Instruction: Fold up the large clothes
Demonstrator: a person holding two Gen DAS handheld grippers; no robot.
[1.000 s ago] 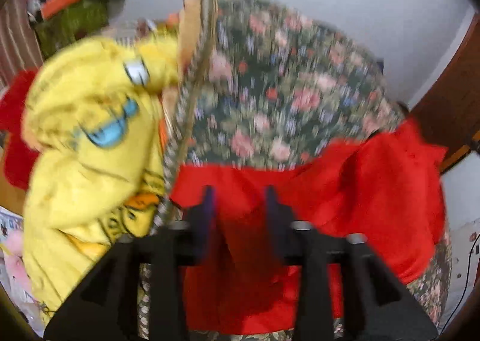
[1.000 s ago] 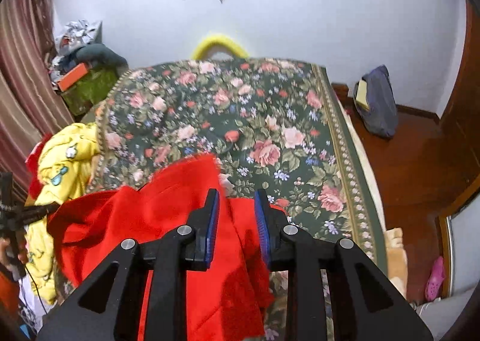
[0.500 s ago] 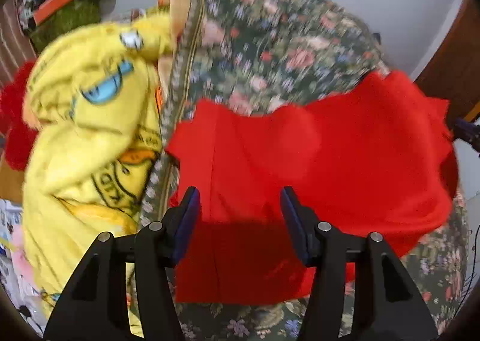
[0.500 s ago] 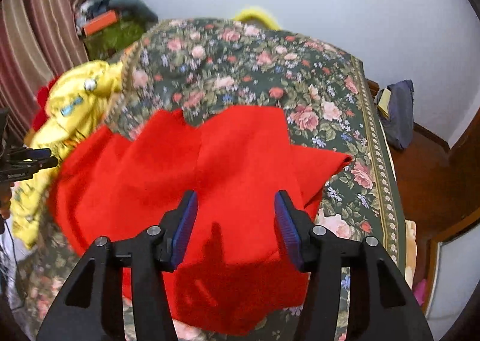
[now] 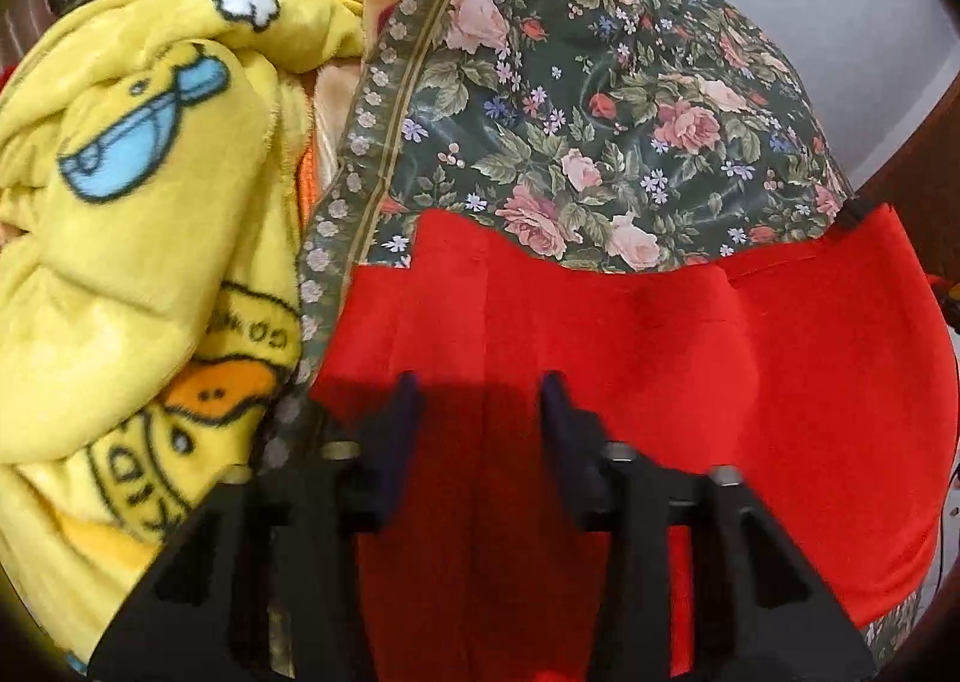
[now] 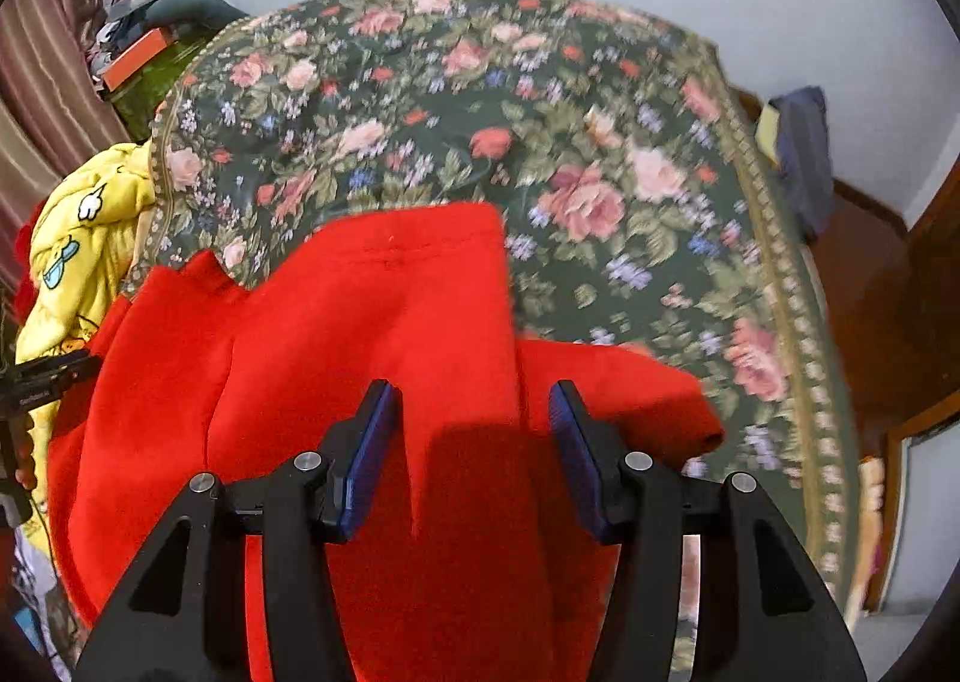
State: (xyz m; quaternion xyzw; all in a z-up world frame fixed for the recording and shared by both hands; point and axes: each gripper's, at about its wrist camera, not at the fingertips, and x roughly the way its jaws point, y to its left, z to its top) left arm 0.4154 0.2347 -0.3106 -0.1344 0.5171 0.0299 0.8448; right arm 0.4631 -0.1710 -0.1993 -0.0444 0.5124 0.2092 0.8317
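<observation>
A large red garment (image 5: 690, 358) lies spread on the near part of a floral bedspread (image 5: 600, 100). It also shows in the right wrist view (image 6: 372, 334), with a sleeve or corner (image 6: 648, 394) sticking out to the right. My left gripper (image 5: 477, 400) is open just above the garment's left part and holds nothing. My right gripper (image 6: 474, 412) is open above the garment's right part and holds nothing. The left gripper's body shows at the left edge of the right wrist view (image 6: 42, 382).
A yellow fleece blanket with cartoon prints (image 5: 138, 214) is piled at the bed's left side (image 6: 78, 238). Cluttered boxes (image 6: 138, 52) stand at the back left by a curtain. A dark bag (image 6: 798, 154) lies on the wooden floor to the right. A white wall is behind.
Both grippers were shut on the red garment a second ago; they opened and let it drop flat on the bed. Both have since moved lower, closer to the cloth.
</observation>
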